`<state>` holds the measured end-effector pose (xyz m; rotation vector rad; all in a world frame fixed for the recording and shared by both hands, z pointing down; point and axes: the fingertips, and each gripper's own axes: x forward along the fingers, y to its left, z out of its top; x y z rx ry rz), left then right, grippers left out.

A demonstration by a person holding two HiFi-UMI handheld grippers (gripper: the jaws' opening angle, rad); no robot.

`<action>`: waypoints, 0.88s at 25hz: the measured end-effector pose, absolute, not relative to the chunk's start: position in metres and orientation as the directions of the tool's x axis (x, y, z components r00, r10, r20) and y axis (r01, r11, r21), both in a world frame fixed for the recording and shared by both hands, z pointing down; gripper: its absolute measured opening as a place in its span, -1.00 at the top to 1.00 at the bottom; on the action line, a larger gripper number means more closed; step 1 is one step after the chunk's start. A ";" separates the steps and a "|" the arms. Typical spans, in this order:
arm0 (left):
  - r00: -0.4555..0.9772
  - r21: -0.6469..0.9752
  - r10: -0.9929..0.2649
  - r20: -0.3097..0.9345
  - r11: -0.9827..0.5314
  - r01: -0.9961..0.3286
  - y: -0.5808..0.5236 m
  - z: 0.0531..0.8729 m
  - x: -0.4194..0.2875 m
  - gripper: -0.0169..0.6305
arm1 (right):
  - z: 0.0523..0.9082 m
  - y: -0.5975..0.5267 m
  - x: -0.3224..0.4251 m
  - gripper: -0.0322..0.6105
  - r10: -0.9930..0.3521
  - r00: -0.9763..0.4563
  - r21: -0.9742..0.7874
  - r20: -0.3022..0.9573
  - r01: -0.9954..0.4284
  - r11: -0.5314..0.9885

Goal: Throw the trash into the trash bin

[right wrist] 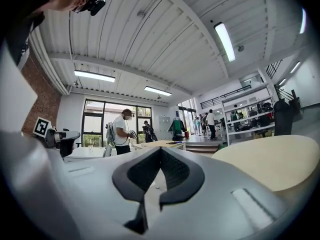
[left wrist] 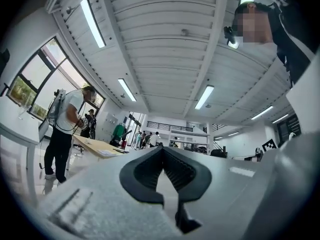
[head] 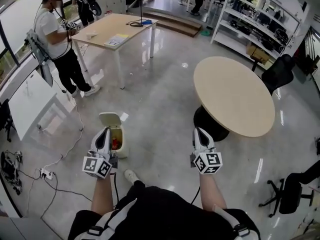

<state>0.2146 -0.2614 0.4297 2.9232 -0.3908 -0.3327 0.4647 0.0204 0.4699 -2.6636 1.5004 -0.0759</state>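
A small white trash bin (head: 121, 148) stands on the floor with its lid (head: 110, 119) flipped up. Something red (head: 115, 143) lies inside it. In the head view my left gripper (head: 105, 131) is held above the bin's left side, pointing forward. Its tips meet with nothing between them in the left gripper view (left wrist: 162, 150). My right gripper (head: 198, 130) is held off to the right, in front of the round table's dark base. Its jaws are also shut and empty in the right gripper view (right wrist: 160, 150). Both gripper views look out level across the room and show no bin.
A round beige table (head: 232, 94) stands right of centre, a rectangular table (head: 117, 29) at the back left. A person (head: 55, 39) with grippers stands beside it. Cables and a power strip (head: 46, 173) lie at left. Shelving (head: 260, 14) and office chairs (head: 290, 194) are at right.
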 end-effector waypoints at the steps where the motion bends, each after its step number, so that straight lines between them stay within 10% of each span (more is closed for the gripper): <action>1: 0.944 0.198 -0.267 -0.194 -0.953 -0.229 -0.247 0.428 0.216 0.95 | 0.469 0.034 0.465 0.88 -0.852 0.524 -0.101 0.000 -0.847 -0.521; 22: 0.972 0.163 -0.152 -0.182 -0.979 -0.122 -0.203 0.414 0.183 0.95 | 0.463 0.121 0.401 0.89 -0.772 0.636 -0.191 -0.024 -0.761 -0.620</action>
